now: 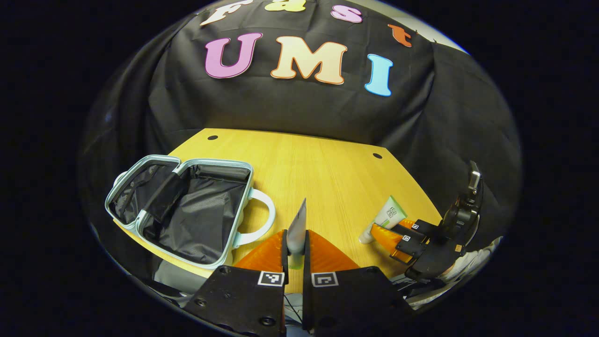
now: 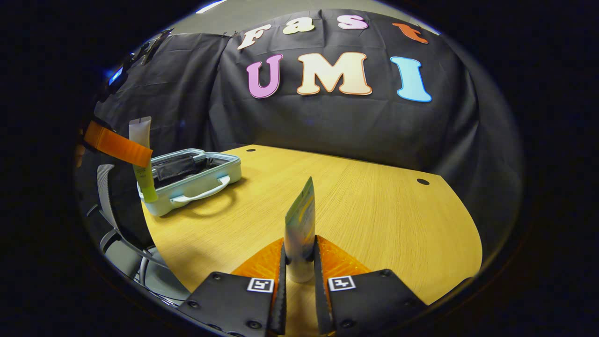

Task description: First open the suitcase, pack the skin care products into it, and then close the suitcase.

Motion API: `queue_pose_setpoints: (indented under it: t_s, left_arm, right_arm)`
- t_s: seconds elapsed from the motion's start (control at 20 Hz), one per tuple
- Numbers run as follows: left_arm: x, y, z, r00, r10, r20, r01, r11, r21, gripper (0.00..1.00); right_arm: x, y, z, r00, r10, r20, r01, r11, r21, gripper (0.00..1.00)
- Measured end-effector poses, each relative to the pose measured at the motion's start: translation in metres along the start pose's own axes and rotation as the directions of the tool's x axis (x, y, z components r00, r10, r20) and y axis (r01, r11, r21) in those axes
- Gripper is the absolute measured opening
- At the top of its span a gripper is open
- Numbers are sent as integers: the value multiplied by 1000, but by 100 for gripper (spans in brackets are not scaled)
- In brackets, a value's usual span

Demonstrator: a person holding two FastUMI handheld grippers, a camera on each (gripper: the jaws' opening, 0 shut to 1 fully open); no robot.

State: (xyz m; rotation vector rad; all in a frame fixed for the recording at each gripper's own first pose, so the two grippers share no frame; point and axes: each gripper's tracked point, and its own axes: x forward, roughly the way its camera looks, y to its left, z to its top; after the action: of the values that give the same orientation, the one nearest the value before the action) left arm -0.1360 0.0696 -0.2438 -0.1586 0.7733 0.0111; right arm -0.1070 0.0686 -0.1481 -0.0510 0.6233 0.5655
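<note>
Packing step: suitcase (image 1: 187,210) lying open, left gripper (image 1: 295,250) pinching a tube (image 1: 297,227), right gripper (image 2: 299,262) pinching another tube (image 2: 300,220). Next up, probably: over to suitcase, drop in.

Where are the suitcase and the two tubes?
suitcase (image 1: 199,220): left gripper view, black lining.
left tube (image 1: 296,227): left gripper view, flat crimped end.
right tube (image 2: 300,224): right gripper view, tube's body.

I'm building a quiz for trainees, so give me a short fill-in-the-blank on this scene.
1. The suitcase lies ____ on the table.
2. The left tongs are shut on a ____.
3. The right tongs hold their tube with its cap pointing ____.

Missing words: open; tube; down
</note>
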Motion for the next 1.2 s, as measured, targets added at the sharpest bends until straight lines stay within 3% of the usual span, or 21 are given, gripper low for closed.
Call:
queue_pose_setpoints:
  t_s: [0.1, 0.35, 0.6, 1.0, 1.2]
  left_arm:
    - [-1, 10, 0, 1000, 5, -16, -5, 1000, 4, 7]
    - [0, 73, 14, 995, 82, -60, -76, 992, 98, 7]
    - [20, 134, 11, 988, 84, -131, -68, 991, 119, 7]
    - [54, 198, -19, 969, 38, -245, -14, 995, 96, 7]
    - [69, 200, -25, 965, -56, -254, 80, 993, 82, 8]
  right_arm:
    - [-6, 14, 0, 998, 55, -17, -55, 998, 14, 23]
    - [0, 24, 20, 993, 111, 34, -110, 994, -26, 22]
    - [6, 47, 35, 988, 140, 65, -139, 990, -25, 22]
    - [4, 102, 29, 967, 254, -25, -253, 967, 39, 22]
    - [17, 130, 23, 963, 253, -91, -233, 953, 192, 23]
